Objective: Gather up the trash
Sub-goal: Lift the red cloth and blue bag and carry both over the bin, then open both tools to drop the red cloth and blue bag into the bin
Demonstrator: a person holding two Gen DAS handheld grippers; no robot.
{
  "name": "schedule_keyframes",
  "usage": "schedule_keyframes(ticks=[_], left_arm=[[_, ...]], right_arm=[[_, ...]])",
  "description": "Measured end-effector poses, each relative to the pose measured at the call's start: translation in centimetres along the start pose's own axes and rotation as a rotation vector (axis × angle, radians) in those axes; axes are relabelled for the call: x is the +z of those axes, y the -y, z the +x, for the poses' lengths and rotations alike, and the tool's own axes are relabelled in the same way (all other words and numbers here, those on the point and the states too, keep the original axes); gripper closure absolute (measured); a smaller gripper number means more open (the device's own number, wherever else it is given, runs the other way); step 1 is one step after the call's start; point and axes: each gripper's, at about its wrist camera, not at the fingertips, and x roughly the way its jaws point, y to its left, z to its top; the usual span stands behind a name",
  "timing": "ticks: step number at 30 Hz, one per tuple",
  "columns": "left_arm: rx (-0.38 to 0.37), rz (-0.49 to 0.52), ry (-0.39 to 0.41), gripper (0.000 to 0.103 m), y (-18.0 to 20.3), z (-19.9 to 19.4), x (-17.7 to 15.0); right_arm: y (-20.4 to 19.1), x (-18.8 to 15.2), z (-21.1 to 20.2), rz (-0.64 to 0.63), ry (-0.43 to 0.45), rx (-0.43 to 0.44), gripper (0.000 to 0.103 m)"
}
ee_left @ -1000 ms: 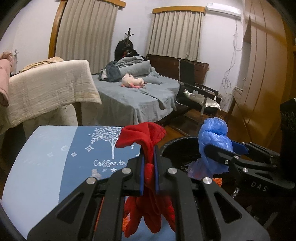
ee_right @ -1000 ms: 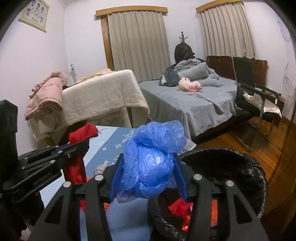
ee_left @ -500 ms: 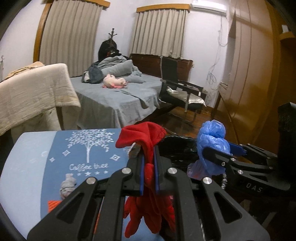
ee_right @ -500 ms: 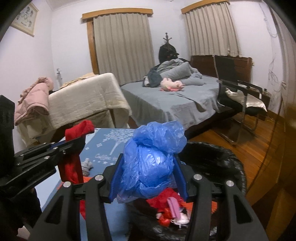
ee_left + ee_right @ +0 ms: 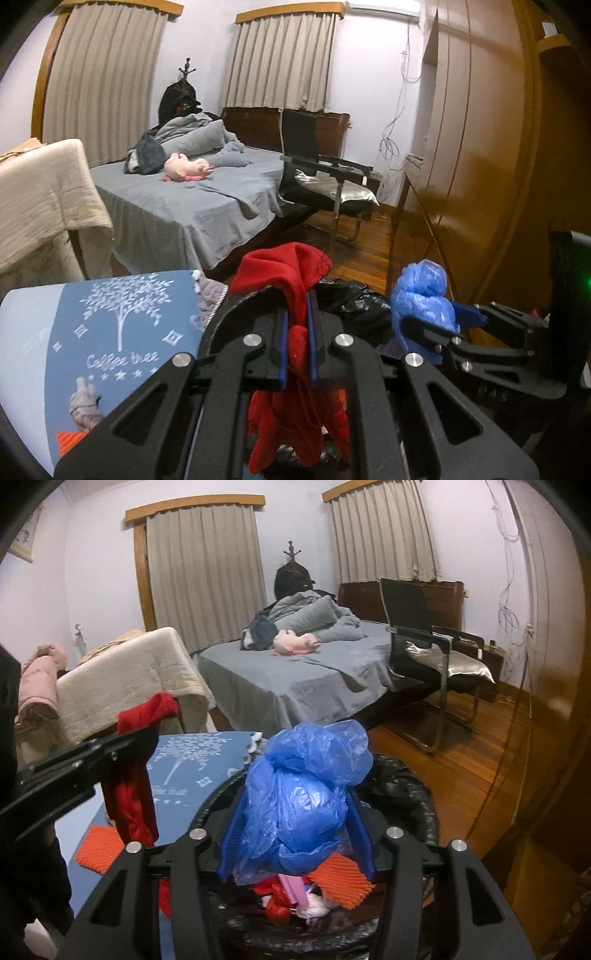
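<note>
While left gripper [image 5: 297,347] pinches red cloth [image 5: 295,398], right gripper [image 5: 297,830] clamps blue bag [image 5: 306,808].

Pale walls [image 5: 107,572] carried two curtained windows [image 5: 205,576] at twelve o'clock. A grey bed [image 5: 295,679] stood centre, a black chair [image 5: 424,642] at two o'clock, on a wooden floor [image 5: 461,757]; a brown wardrobe [image 5: 480,147] filled three o'clock.

Both tools are matte black plastic. The left gripper [image 5: 297,345] has angular linkage arms with triangular cut-outs, round silver screw heads at the pivots, and thin blue finger pads [image 5: 282,343]. The right gripper [image 5: 295,834] is built the same, with wider blue pads [image 5: 364,840]; faint embossed lettering marks its side.
</note>
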Motion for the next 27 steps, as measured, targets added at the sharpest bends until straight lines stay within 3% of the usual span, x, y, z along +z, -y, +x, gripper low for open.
schedule_keyframes(ticks=[18,20,22,27], left_arm=[[-0.049,0.033,-0.07,0.093,2.7,8.6,0.4],[-0.064,0.03,-0.085,0.089,2.4,9.2,0.4],[-0.07,0.026,-0.09,0.061,2.1,9.5,0.4],[-0.054,0.003,-0.088,0.047,0.9,9.1,0.5]], right_arm=[[4.6,-0.7,3.5,0.058,-0.046,-0.064,0.052],[5.1,-0.8,4.0,0.065,-0.057,-0.067,0.051],[5.3,-0.9,4.5,0.07,-0.067,-0.074,0.049],[5.6,-1.2,5.7,0.059,-0.094,-0.079,0.035]])
